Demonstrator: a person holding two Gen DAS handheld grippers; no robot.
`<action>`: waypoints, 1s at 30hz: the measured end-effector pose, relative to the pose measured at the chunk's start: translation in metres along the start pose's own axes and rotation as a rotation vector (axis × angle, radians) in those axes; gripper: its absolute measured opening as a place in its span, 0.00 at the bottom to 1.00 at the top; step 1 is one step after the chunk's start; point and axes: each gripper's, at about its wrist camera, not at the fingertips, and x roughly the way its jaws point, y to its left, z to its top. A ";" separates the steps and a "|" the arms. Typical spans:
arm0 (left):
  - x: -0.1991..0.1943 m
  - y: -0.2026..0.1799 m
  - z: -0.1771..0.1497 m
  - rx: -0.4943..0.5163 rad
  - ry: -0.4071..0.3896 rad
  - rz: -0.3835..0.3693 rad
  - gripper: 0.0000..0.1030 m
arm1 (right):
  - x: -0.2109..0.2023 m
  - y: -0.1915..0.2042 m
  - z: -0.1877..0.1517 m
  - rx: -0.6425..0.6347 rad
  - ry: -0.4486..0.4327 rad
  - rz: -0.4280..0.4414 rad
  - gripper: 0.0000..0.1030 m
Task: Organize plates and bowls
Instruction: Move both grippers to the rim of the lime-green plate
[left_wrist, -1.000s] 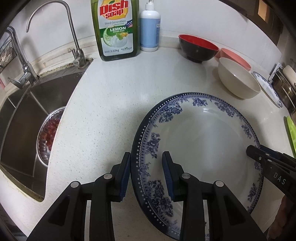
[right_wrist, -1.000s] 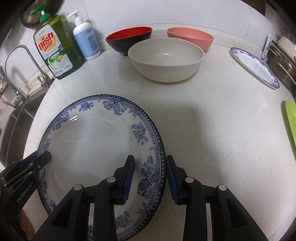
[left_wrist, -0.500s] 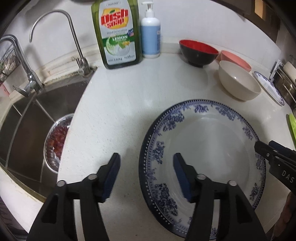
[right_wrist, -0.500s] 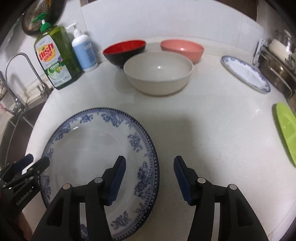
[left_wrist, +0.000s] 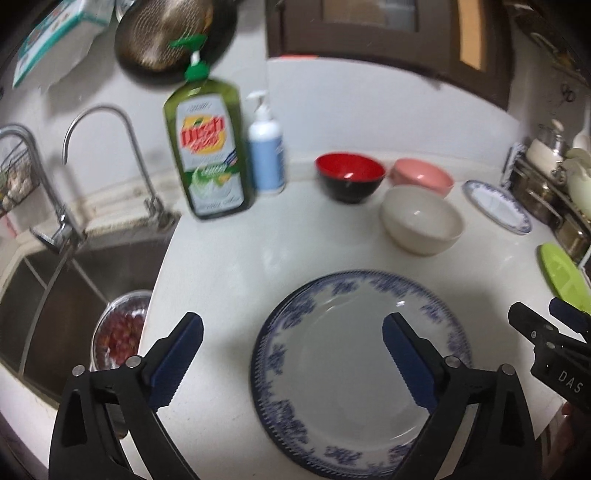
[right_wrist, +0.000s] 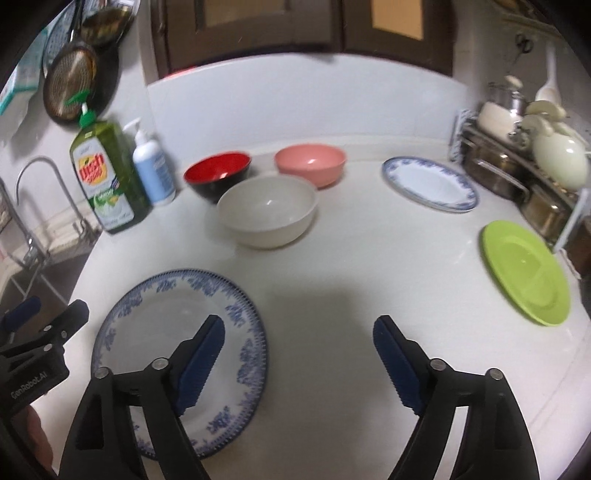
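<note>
A large blue-and-white plate (left_wrist: 354, 373) (right_wrist: 173, 339) lies flat on the white counter near its front edge. My left gripper (left_wrist: 291, 328) hangs open above the plate's left side, holding nothing. My right gripper (right_wrist: 295, 326) is open too, above the plate's right rim and the bare counter. Behind stand a cream bowl (left_wrist: 421, 219) (right_wrist: 267, 210), a red-and-black bowl (left_wrist: 349, 177) (right_wrist: 218, 175) and a pink bowl (left_wrist: 423, 177) (right_wrist: 310, 162). A smaller blue-rimmed plate (right_wrist: 428, 182) (left_wrist: 496, 205) and a green plate (right_wrist: 524, 271) (left_wrist: 561, 273) lie at the right.
A steel sink (left_wrist: 59, 295) with a bowl of red fruit (left_wrist: 118, 332) opens to the left, taps behind it. Dish soap (left_wrist: 208, 155) and a pump bottle (left_wrist: 266, 155) stand against the wall. A rack of pots (right_wrist: 524, 162) fills the far right.
Both grippers let go of the large plate's rim, opened wide and pulled up and back. The plate now rests flat on the counter, and more of the counter shows.
</note>
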 end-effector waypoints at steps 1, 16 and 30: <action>-0.003 -0.004 0.002 0.008 -0.012 -0.004 0.98 | -0.006 -0.005 0.000 0.008 -0.014 -0.010 0.84; -0.034 -0.115 0.035 0.134 -0.149 -0.132 1.00 | -0.050 -0.107 0.008 0.115 -0.118 -0.162 0.87; -0.024 -0.242 0.057 0.225 -0.165 -0.246 1.00 | -0.053 -0.224 0.017 0.203 -0.147 -0.298 0.87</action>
